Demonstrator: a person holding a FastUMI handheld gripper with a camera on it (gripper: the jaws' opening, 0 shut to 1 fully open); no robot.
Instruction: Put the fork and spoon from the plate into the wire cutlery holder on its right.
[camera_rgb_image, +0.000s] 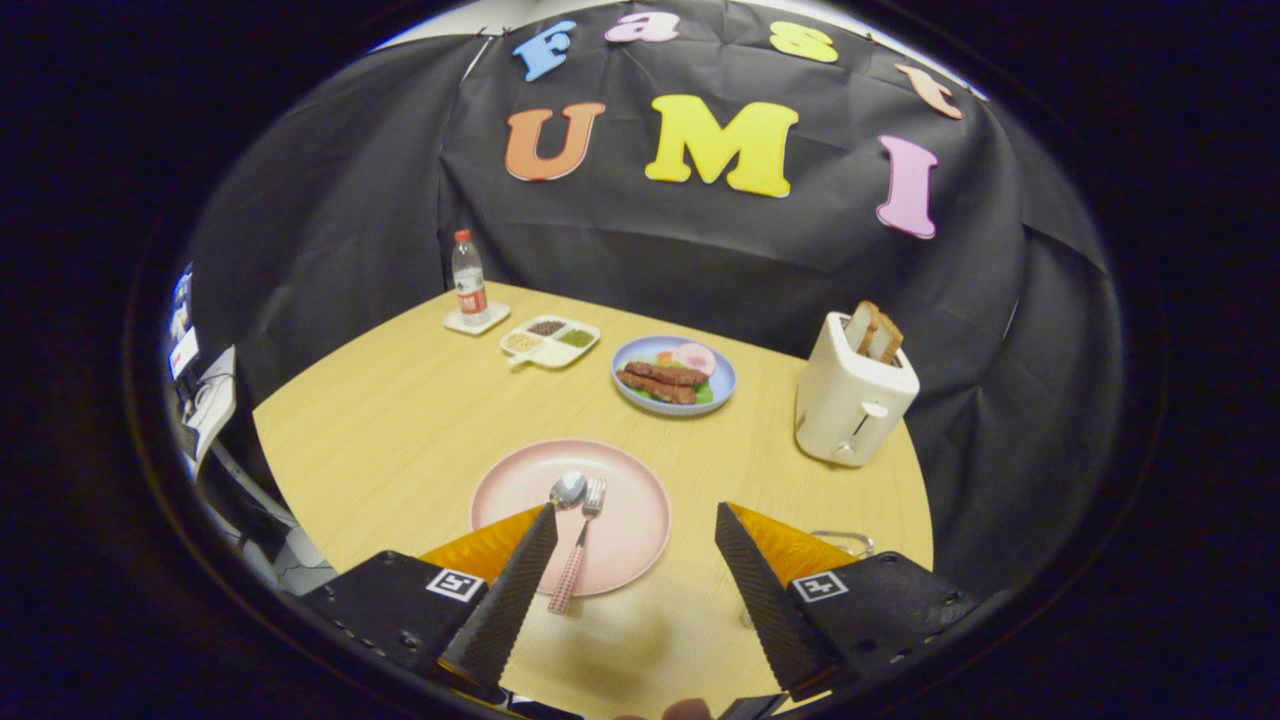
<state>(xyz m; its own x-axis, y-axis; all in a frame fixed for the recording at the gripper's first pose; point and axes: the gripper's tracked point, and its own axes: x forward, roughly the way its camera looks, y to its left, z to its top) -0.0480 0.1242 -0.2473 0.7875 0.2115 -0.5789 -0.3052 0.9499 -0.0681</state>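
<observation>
On the far left of the counter (400, 420) stands a water bottle (468, 277), then a divided dish (550, 341) and a blue food plate (673, 373). Nearer, the pink plate (630, 520) carries the spoon (567, 489) and fork (580, 545), just beside the left finger of the wide, empty claw (636, 520). Far right stands a toaster (853, 400); the wire holder (845, 542) peeks behind the right finger.

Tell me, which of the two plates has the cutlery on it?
The pink plate, just ahead of the open gripper, holds the spoon and fork. The blue plate beyond it holds food.
</observation>
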